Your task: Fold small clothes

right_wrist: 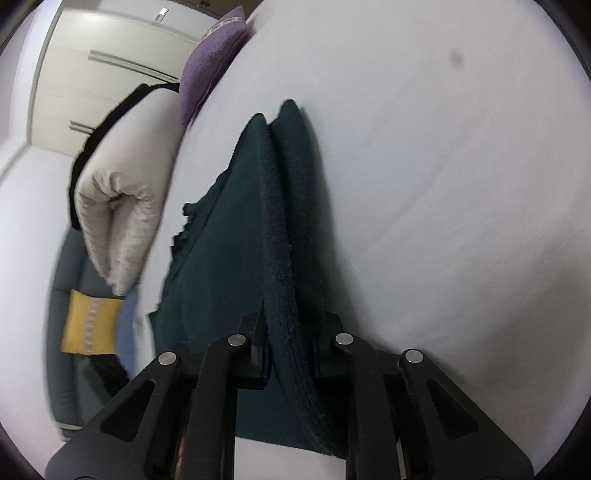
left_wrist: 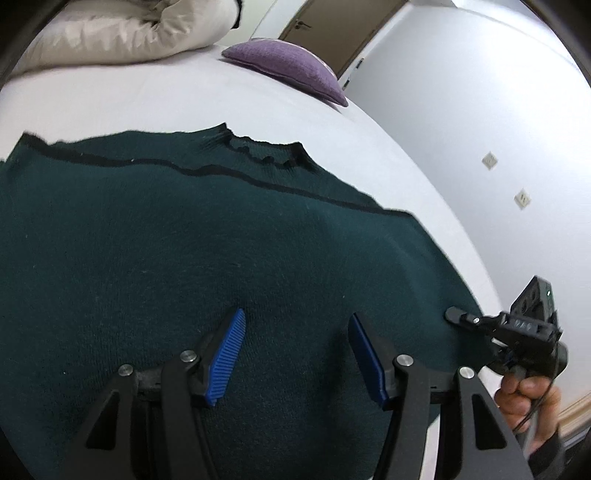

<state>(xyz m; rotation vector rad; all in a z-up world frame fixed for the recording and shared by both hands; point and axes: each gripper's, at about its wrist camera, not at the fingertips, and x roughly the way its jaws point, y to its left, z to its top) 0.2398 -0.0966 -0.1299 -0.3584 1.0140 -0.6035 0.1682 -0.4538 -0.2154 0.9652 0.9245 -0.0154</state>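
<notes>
A dark green knitted sweater (left_wrist: 192, 240) with a thin black stripe across its shoulders lies spread flat on a white-sheeted bed (left_wrist: 147, 96), its ribbed neckline pointing away from the left hand-held gripper (left_wrist: 295, 354). That hand-held gripper hangs just above the lower body of the sweater with its 2 blue-padded fingers (left_wrist: 227, 356) standing apart, nothing between them but the knit below; whether the tips touch the fabric cannot be told. To its right, at the sweater's edge, the right hand-held gripper (left_wrist: 456, 315) shows as a black tool gripped by a person's hand (left_wrist: 526, 393), its tip lying on the green knit. In the right wrist view, the right hand-held gripper (right_wrist: 290, 332) has its black fingers drawn together on a raised fold of the same sweater (right_wrist: 236, 236), a doubled edge of cloth pinched between them and running forward away from the jaws as a ridge over the sheet. Beyond the left hand-held gripper, past the neckline, a purple textured cushion (left_wrist: 291, 68) sits at the far edge of the bed, and left of it lies a rolled cream quilted duvet (left_wrist: 125, 31). In the right wrist view a yellow cushion (right_wrist: 90, 323) rests on a grey seat off to the left of the bed.
</notes>
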